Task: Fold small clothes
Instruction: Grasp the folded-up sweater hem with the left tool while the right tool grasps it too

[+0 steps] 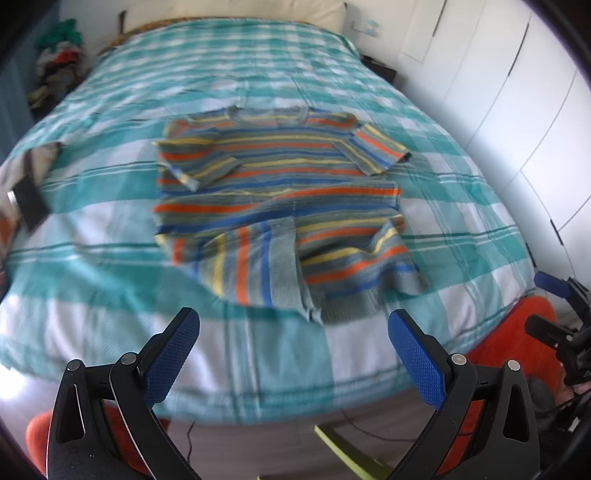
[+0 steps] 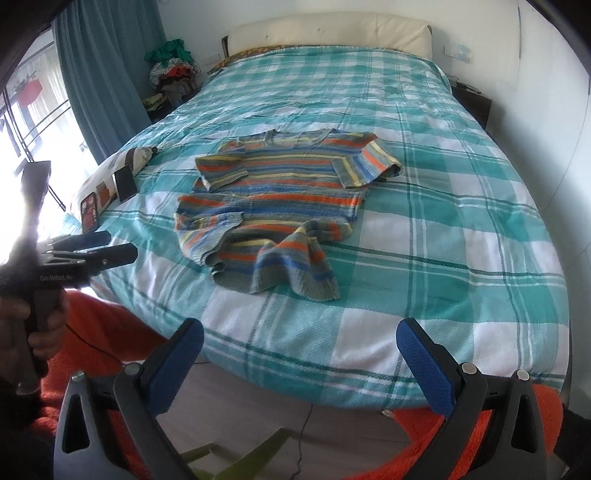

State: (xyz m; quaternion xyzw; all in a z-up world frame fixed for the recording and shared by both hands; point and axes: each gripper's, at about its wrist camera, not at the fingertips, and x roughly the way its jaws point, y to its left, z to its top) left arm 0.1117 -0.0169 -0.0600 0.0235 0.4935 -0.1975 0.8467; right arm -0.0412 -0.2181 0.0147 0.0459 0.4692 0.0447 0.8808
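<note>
Left wrist, blurred: striped shirt seemingly half-folded.

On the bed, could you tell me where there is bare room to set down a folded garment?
Free: the checked bedspread right of the striped shirt, the stretch between shirt and pillow, and the near strip before the hem. Crowded: the left edge, with a dark phone-like slab and small items.

The striped knitted shirt is smeared by motion blur in the left wrist view, its hem stripes barely told apart.
</note>
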